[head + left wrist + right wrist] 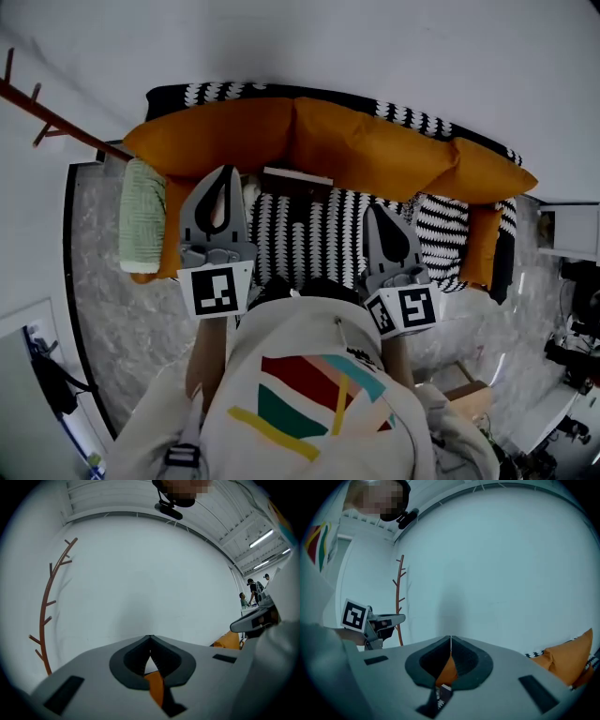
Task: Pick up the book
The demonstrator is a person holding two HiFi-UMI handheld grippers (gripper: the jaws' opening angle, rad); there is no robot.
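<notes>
In the head view a dark book (297,180) with a pale page edge lies on the black-and-white patterned sofa seat (309,234), against the orange back cushions (281,131). My left gripper (226,172) hangs over the seat's left part, its tips just left of the book, jaws shut and empty. My right gripper (372,209) is nearer me and right of the book, also shut on nothing. The left gripper view shows that gripper (150,637) facing a white wall. In the right gripper view the right gripper (450,638) has an orange cushion (569,660) low beyond it.
A folded green blanket (142,214) rests on the sofa's left arm. A brown branch-like coat rack (47,117) stands at the left by the wall. Marble floor (112,309) surrounds the sofa. A cardboard box (472,398) and white furniture (572,230) stand at the right.
</notes>
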